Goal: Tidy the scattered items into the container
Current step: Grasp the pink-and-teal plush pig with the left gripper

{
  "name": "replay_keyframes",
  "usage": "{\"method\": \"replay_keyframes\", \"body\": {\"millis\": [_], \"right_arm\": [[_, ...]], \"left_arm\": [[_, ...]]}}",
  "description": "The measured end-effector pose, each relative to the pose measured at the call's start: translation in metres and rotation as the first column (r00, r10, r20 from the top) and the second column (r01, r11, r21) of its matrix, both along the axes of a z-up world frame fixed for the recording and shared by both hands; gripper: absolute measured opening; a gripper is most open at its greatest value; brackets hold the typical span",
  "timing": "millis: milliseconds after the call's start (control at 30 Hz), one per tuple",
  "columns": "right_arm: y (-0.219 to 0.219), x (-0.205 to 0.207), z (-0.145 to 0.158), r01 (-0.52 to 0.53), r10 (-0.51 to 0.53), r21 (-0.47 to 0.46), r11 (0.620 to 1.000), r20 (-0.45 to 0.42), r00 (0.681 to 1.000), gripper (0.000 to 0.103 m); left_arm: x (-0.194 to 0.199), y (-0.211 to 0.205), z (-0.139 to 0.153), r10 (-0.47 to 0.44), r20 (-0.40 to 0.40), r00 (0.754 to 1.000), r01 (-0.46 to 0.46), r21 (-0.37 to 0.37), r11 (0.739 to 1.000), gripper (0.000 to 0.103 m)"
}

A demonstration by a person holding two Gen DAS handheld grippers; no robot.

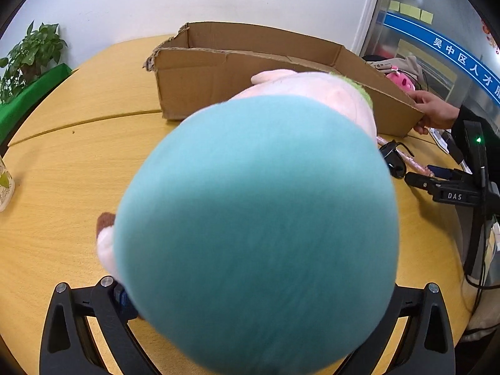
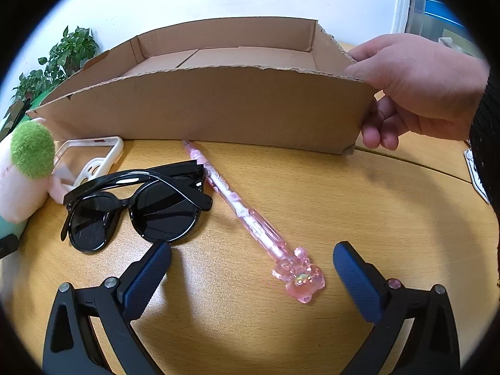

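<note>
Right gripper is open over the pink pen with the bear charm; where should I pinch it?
Pinch the pink transparent pen mid-barrel from above, fingers turned across its diagonal; the bear end is lumpy, and the black sunglasses crowd its upper end.

Before the box (image 2: 200, 109) lie the phone case (image 2: 93, 159), sunglasses (image 2: 134, 209) and, rightward, pen (image 2: 250, 218).

Table (image 2: 312, 203) bears box (image 2: 203, 109), sunglasses (image 2: 134, 206), pen (image 2: 243, 215).
</note>
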State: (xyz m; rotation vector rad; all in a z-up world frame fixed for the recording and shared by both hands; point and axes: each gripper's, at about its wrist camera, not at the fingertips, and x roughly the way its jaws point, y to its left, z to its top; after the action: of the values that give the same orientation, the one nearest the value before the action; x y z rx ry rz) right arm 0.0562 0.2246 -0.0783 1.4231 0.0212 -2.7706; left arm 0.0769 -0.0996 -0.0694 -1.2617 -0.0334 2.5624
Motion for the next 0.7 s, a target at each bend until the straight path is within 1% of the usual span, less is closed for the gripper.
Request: {"method": "replay_keyframes", "body": {"millis": [67, 233, 300, 367, 433, 467, 533, 600, 700], "right_arm": [[0.0, 0.0, 0.0, 0.0, 0.0, 0.0, 1.0, 0.0, 1.0, 0.103], [0.0, 0.001, 0.001, 0.0, 0.0, 0.0, 1.0, 0.0, 1.0, 0.103], [0.0, 0.001, 0.001, 0.0, 0.0, 0.0, 1.0, 0.0, 1.0, 0.103], [0.0, 0.001, 0.001, 0.0, 0.0, 0.0, 1.0, 0.0, 1.0, 0.103], [0.0, 0.001, 0.001, 0.0, 0.0, 0.0, 1.0, 0.0, 1.0, 0.103], [0.0, 0.001, 0.001, 0.0, 0.0, 0.0, 1.0, 0.0, 1.0, 0.103], [0.0, 0.001, 0.001, 0.0, 0.0, 0.0, 1.0, 0.0, 1.0, 0.103], [0.0, 0.001, 0.002, 0.0, 0.0, 0.0, 1.0, 0.0, 1.0, 0.103], [0.0, 0.001, 0.001, 0.0, 0.0, 0.0, 1.0, 0.0, 1.0, 0.103]], "left_arm": [[0.001, 0.0, 0.003, -0.005, -0.017, 1.0, 0.005, 0.004, 1.0, 0.103], [0.009, -0.006, 0.02, -0.022, -0.084, 0.996, 0.027, 0.055, 0.998, 0.103], [0.007, -0.002, 0.021, -0.074, -0.084, 0.994, 0.08, 0.075, 0.994, 0.103], [0.003, 0.006, 0.019, -0.133, -0.062, 0.989, 0.138, 0.083, 0.987, 0.103], [0.001, 0.022, 0.019, -0.211, -0.047, 0.976, 0.215, 0.098, 0.972, 0.103], [0.002, 0.033, 0.019, -0.265, -0.041, 0.963, 0.268, 0.106, 0.957, 0.103], [0.011, 0.047, 0.023, -0.342, -0.05, 0.938, 0.345, 0.093, 0.934, 0.103], [0.018, 0.049, 0.026, -0.363, -0.054, 0.93, 0.367, 0.099, 0.925, 0.103], [0.025, 0.038, 0.033, -0.351, -0.059, 0.934, 0.356, 0.168, 0.919, 0.103]]}}
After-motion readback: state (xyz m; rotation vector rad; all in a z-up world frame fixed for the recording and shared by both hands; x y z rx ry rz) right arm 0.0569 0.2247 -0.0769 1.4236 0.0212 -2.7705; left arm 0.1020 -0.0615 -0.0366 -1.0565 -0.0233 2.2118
